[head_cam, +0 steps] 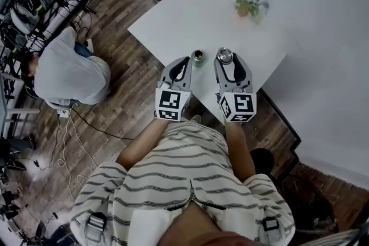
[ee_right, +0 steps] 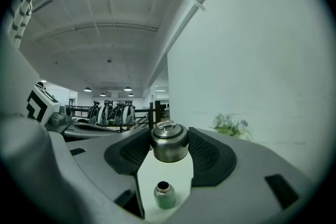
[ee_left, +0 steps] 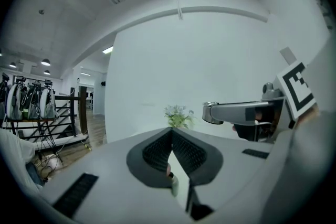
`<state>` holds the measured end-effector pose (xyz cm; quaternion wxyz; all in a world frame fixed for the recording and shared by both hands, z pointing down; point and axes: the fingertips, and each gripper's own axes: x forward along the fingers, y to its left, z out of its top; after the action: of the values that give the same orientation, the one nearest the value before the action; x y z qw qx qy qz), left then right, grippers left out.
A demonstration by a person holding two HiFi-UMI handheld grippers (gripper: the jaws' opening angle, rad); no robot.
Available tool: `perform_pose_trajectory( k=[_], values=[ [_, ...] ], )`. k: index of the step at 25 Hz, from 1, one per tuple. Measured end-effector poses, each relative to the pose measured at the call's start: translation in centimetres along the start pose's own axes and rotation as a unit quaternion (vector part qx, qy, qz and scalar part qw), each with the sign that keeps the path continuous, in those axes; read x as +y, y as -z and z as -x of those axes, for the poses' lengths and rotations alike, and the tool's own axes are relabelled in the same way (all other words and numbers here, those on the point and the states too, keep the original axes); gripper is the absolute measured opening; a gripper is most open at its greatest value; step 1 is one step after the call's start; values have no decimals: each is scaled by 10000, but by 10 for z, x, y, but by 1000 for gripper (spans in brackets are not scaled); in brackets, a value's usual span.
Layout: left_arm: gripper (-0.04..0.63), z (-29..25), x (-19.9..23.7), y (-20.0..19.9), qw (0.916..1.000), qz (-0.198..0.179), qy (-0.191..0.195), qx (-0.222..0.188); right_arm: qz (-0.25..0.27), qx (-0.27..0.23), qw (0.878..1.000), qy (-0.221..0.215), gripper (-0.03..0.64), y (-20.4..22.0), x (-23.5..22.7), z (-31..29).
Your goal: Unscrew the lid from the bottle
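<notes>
Clamping the lid [ee_right: 169,148], right gripper [ee_right: 169,136] hangs near open bottle [ee_right: 164,194]

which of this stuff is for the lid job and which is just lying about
Job: bottle, open; lid, in the right gripper; left gripper, shut, empty.
Not the job: potted plant; floor cables; crouching person.

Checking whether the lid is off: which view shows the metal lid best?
The right gripper view: the round silver metal lid sits large between the right gripper's jaws, above the open green bottle. The head view shows the lid small from above; the left gripper view shows only its side.
</notes>
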<state>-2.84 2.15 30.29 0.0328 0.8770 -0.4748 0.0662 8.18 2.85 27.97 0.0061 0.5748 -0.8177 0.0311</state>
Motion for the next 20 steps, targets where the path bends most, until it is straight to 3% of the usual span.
perform_pose_trajectory(
  k=[20],
  values=[
    [-3,19,-5,-31,9987,-199,-180,-427,161,-241,9996,70,238,-18,-1,13]
  ],
)
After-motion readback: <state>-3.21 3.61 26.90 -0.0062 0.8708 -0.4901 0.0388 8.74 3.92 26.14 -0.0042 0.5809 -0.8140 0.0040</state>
